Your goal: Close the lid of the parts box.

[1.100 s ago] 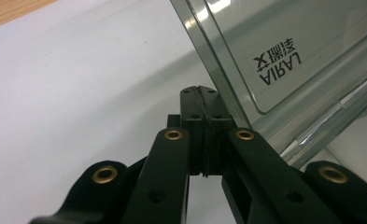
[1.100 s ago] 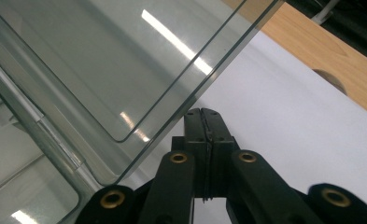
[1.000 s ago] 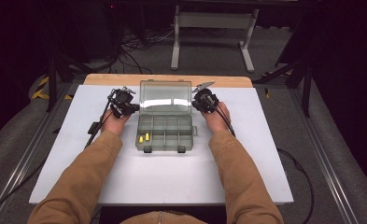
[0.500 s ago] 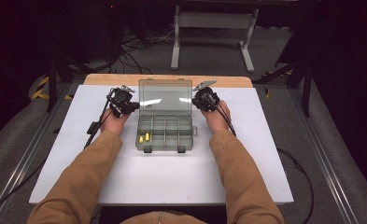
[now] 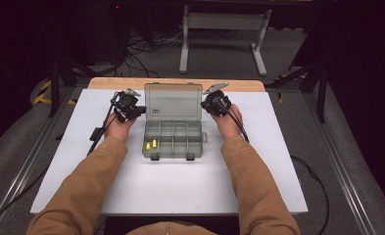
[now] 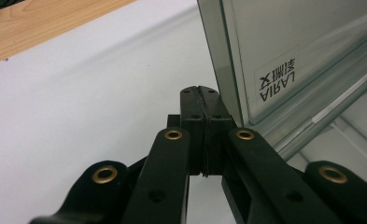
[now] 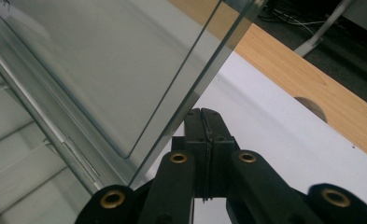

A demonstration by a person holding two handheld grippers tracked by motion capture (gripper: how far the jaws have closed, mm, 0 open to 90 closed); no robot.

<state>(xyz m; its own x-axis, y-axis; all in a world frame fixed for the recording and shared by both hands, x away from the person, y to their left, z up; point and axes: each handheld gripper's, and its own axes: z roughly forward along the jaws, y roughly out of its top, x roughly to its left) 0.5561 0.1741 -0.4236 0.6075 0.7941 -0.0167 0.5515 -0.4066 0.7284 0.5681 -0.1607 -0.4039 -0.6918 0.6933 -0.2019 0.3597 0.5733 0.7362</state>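
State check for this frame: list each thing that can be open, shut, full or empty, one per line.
Organizer box: open.
Lid: raised, standing up at the back.
Front left compartment: holds two small yellow pieces.
Other compartments: look empty.
Left gripper: shut, empty, beside the lid's edge.
Right gripper: shut, empty, beside the lid's other edge.

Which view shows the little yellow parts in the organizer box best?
The high view: the yellow parts lie in the box's front-left compartment. The left and right gripper views look at the raised clear lid and white table instead.
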